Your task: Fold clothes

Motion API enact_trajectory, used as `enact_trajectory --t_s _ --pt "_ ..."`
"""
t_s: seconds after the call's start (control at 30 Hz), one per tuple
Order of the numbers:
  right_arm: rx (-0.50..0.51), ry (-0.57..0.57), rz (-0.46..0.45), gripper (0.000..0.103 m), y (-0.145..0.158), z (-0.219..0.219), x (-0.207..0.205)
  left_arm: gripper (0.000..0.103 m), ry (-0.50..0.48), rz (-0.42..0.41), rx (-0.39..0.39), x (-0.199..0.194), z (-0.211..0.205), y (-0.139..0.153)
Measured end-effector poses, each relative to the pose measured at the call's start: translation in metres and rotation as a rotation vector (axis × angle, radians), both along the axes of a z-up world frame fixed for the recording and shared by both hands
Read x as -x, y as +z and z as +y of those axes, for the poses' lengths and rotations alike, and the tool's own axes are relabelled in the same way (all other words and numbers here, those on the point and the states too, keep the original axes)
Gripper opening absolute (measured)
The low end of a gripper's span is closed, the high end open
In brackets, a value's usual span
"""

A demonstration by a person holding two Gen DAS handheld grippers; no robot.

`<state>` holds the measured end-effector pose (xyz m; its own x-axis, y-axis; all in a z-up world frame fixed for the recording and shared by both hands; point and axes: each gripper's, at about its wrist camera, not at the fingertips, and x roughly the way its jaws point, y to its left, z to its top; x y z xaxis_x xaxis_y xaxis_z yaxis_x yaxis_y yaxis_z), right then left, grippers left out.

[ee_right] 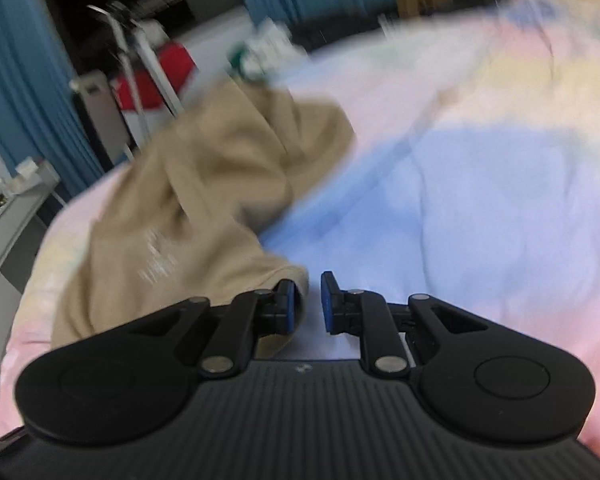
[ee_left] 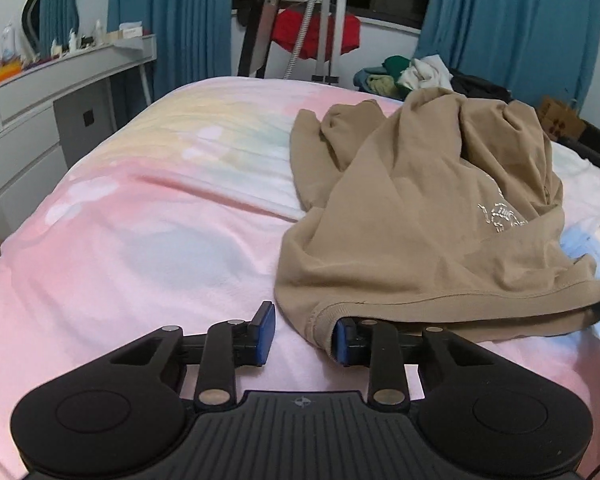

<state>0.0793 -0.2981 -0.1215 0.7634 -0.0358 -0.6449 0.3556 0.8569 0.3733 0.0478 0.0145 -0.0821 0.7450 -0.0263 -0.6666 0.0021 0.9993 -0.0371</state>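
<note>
Loosely crumpled tan shirt (ee_left: 420, 216) on bedspread (ee_left: 160, 220)

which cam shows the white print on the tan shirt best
The left wrist view. There the tan shirt is in focus, and the white print shows as a crisp stitched outline, though part of it is lost in a fold. In the right wrist view, motion blur reduces the print to faint pale streaks.

Tan tee (ee_left: 416, 216), crumpled, w/ white print, maybe inside-out

Two wrist fisheyes, low over a pastel pink bedspread (ee_left: 140, 240), angled downward, both sharing the crumpled tan cotton shirt (ee_left: 420, 220), right view blurred.
</note>
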Motion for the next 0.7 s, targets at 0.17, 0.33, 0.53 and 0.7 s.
enact_trajectory --t_s 0.17,0.33,0.53,0.7 --pt "0.047 0.004 0.031 0.015 -0.002 0.003 -0.001 0.018 -0.012 0.016 -0.05 -0.008 -0.008 -0.006" --pt "0.092 0.019 -0.085 0.005 0.021 0.009 0.004 0.01 -0.003 -0.066 -0.015 -0.004 -0.006 0.01" --pt "0.187 0.072 -0.289 0.004 0.092 0.024 0.011 0.008 0.052 -0.32 0.091 0.01 0.014 0.089" --pt "0.255 0.106 -0.482 0.004 0.2 0.025 0.029 0.008 0.053 -0.552 0.158 0.036 0.019 0.203"
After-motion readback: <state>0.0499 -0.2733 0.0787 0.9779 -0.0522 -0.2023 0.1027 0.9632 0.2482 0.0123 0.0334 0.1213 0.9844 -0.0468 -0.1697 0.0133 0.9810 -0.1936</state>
